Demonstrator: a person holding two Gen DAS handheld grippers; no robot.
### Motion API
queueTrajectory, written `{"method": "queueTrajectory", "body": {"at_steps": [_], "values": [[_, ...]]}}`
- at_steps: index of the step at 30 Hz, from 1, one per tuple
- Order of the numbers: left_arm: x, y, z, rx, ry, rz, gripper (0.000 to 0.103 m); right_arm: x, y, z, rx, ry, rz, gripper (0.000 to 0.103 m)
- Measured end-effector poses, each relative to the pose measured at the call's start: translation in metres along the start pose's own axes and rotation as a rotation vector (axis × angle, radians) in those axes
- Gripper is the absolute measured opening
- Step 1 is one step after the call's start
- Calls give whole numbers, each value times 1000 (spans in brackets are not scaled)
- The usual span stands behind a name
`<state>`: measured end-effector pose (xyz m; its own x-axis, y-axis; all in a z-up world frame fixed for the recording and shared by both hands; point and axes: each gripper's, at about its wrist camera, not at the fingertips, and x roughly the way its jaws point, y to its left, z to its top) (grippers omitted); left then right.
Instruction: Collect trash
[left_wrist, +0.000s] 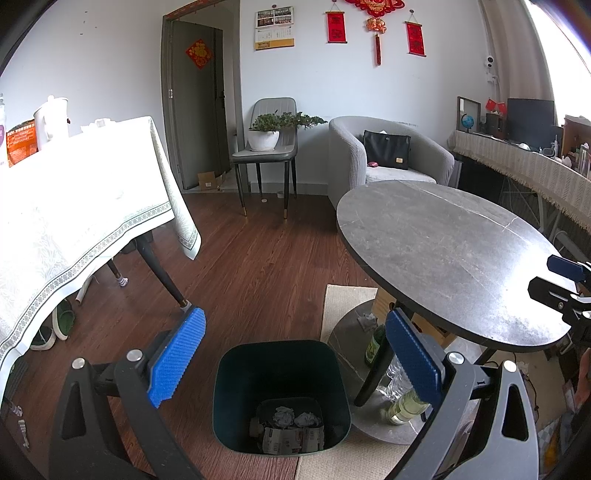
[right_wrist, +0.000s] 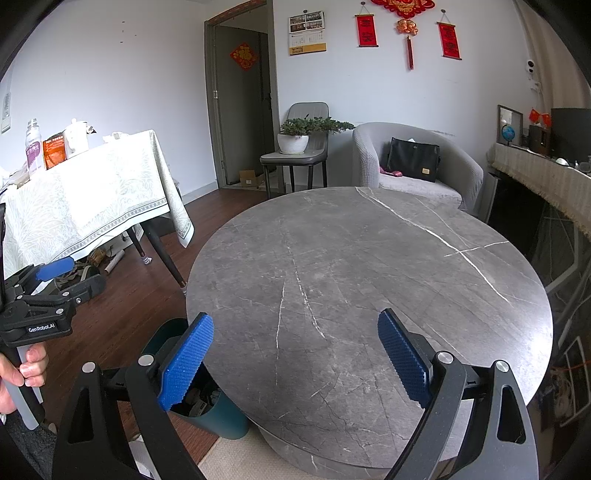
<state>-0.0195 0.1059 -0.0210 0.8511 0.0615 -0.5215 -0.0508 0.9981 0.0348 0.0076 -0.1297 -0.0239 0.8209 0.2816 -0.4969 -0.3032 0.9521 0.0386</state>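
bin (left_wrist: 221, 398) mouth open from above, round table (left_wrist: 443, 258) edge just beside

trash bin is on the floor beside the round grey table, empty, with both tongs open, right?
Not empty. The left wrist view shows crumpled paper and cardboard in the trash bin. It does stand beside the round grey table, with the left tongs and right tongs open.

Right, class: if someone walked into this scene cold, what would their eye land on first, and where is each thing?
Probably the big round grey marble table, bare on top, filling the right wrist view, with the open right gripper above its near edge. Next, the dark green trash bin on the floor beside the table, crumpled paper in its bottom, and the open left gripper above it. Bottles stand under the table.
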Motion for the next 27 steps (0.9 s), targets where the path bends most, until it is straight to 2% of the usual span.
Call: {"method": "queueTrajectory", "body": {"at_steps": [27], "values": [[1, 0, -1, -7, 9, -9, 100, 0, 0, 0, 0, 0, -1, 92]]}}
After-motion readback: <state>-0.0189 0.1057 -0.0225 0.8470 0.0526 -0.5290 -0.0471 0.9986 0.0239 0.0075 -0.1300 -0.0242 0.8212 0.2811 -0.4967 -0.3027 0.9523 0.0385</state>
